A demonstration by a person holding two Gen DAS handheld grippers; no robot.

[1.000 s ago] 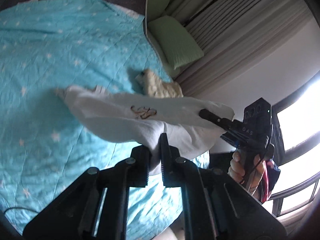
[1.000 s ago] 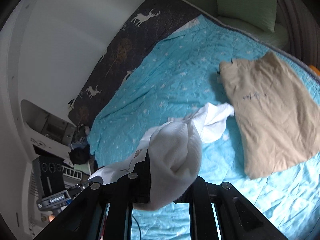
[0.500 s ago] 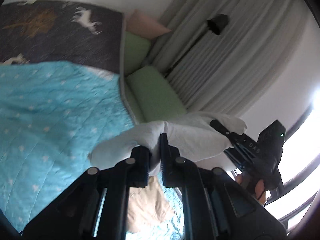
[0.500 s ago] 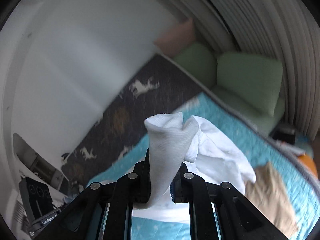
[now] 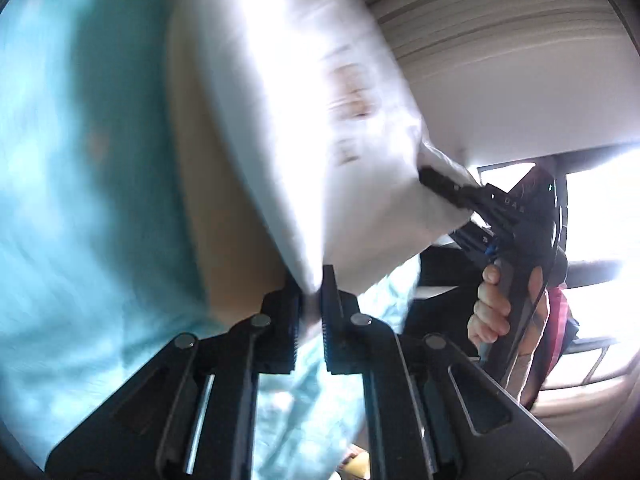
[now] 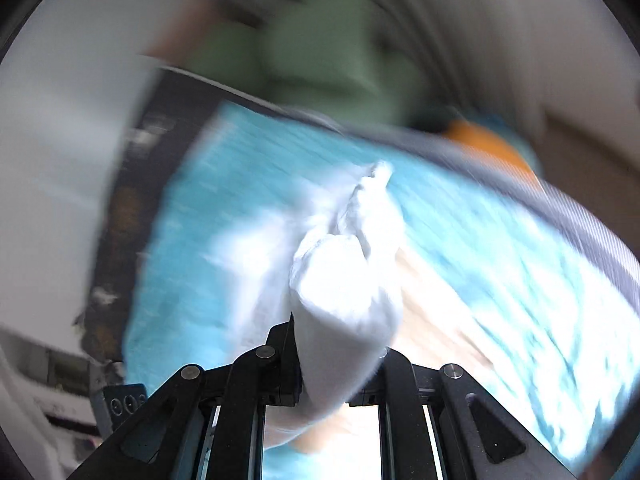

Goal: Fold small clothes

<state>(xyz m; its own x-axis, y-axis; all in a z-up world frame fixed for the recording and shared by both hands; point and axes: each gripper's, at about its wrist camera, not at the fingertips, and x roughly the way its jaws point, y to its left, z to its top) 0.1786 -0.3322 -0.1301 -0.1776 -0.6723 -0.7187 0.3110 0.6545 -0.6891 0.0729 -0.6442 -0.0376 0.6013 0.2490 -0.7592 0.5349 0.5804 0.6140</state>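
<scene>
A small white garment [image 5: 304, 120] with a faint print hangs stretched in the air between both grippers, blurred by motion. My left gripper [image 5: 310, 300] is shut on one edge of it. My right gripper [image 5: 430, 176] shows at the right of the left wrist view, shut on the garment's other corner. In the right wrist view the white garment [image 6: 348, 280] bunches over my right gripper [image 6: 340, 356] and hides its fingertips. A beige garment [image 6: 432, 312] lies flat on the bed below it, and also shows in the left wrist view [image 5: 224, 216].
The bed has a turquoise star quilt [image 5: 80, 200] and a dark blanket [image 6: 136, 184] at its far side. Green pillows [image 6: 320, 60] lie at the head. An orange object [image 6: 488, 144] sits beyond the bed edge. A window [image 5: 600, 208] is at the right.
Both grippers have swung down fast with the white garment, from facing the wall and curtains to facing the bed. The garment now flares out over the beige garment.
</scene>
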